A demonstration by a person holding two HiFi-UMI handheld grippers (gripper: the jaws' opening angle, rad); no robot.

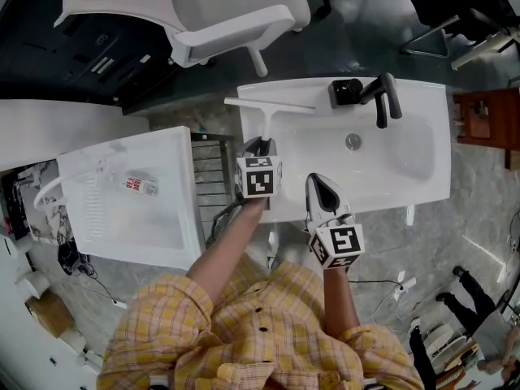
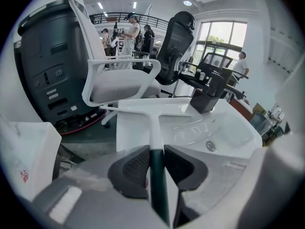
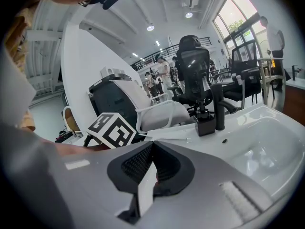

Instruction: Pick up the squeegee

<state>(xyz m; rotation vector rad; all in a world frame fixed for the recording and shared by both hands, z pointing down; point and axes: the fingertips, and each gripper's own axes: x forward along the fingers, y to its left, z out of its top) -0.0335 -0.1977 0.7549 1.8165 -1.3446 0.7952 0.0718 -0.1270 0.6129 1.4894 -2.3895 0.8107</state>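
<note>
While the squeegee [image 1: 267, 117] [image 2: 153, 120] lies on the left rim of the sink [image 1: 429, 140], with its blade across the far corner near the faucet [image 1: 382, 97] and its handle pointing back at the person, the left gripper [image 1: 260, 146] [image 2: 156, 162] is clamped on the dark end of that handle. The right gripper [image 1: 318, 182] [image 3: 151, 162] hovers above the sink's near edge, beside the left one. Its jaws are pressed together with nothing between them. A white chair [image 1: 219, 10] stands beyond the sink.

Left hand-held gripper [image 1: 260, 146], arm stretched far, clamps the squeegee [image 2: 154, 128] handle; right hand-held gripper [image 1: 317, 184] hangs nearer, jaws together.
</note>
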